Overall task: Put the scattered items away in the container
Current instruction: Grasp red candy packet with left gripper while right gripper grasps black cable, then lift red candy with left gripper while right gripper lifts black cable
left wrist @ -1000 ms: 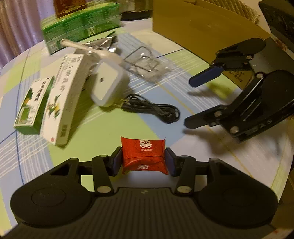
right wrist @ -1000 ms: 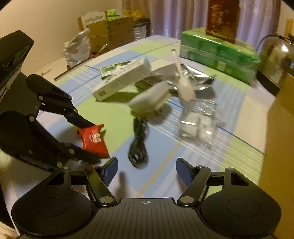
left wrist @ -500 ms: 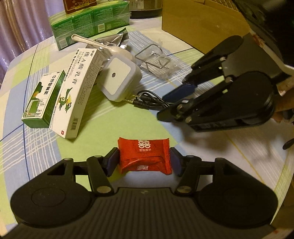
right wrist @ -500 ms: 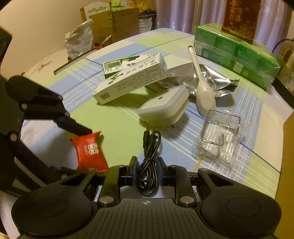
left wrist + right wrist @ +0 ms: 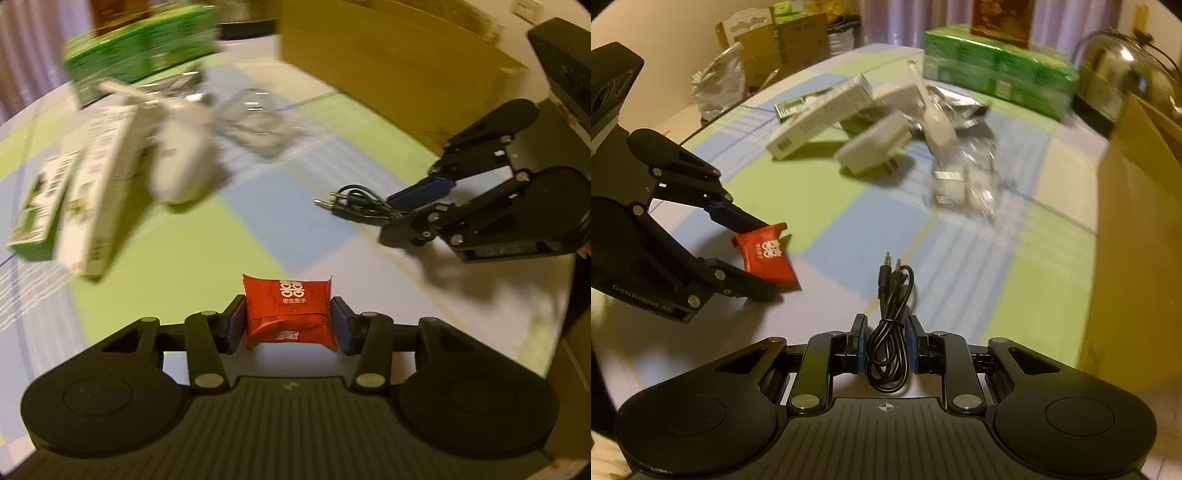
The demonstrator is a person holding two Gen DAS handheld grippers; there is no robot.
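Left gripper (image 5: 288,325) clamps the light, crinkly sachet (image 5: 290,310) across its flanks; right gripper (image 5: 885,349) pinches the limp cable (image 5: 888,354) mid-coil; box (image 5: 1137,229) at 3 o'clock.

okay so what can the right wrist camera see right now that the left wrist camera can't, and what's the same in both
Only the right wrist view shows the metal kettle and the stacked cardboard boxes beyond the table's far edge. Only the left wrist view shows the printed front of the red packet, clamped in the left hand-held gripper. Both show that packet, the black cable pinched in the right hand-held gripper, the blurred white adapter, the green pack and the cardboard container.
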